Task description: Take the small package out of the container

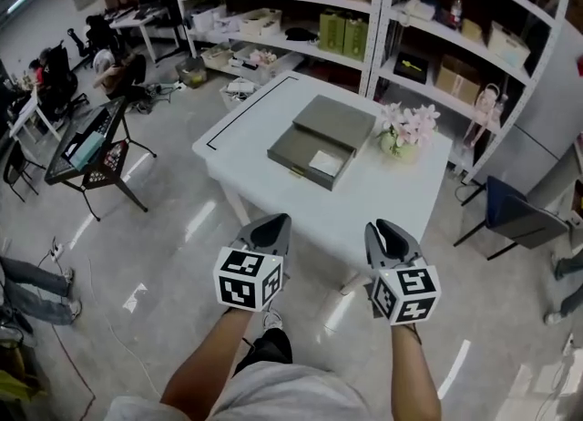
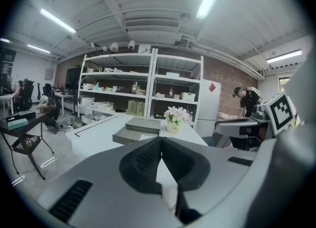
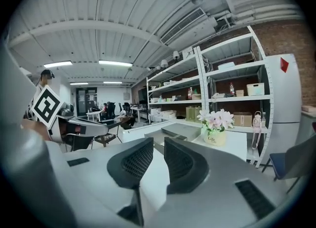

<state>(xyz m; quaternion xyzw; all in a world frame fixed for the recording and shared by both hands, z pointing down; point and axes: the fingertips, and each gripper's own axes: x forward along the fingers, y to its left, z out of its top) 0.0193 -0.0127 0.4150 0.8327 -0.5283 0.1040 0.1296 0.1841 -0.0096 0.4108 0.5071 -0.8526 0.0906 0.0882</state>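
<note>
A flat grey container (image 1: 330, 128) lies on the white table (image 1: 255, 123), with its drawer pulled out toward me. A small white package (image 1: 325, 162) lies in the open drawer. Both grippers hover in the air short of the table's near edge, well away from the container. My left gripper (image 1: 271, 226) (image 2: 160, 140) has its jaws touching at the tips with nothing between them. My right gripper (image 1: 387, 231) (image 3: 158, 143) stands with a narrow gap between its pads, holding nothing. The container (image 2: 137, 128) (image 3: 174, 132) shows ahead of both grippers.
A pot of pink flowers (image 1: 402, 132) stands just right of the container. Metal shelves (image 1: 364, 9) line the wall behind the table. A dark chair (image 1: 519, 219) is at the right and a black cart (image 1: 86, 150) at the left. A person (image 2: 247, 101) stands off to the side.
</note>
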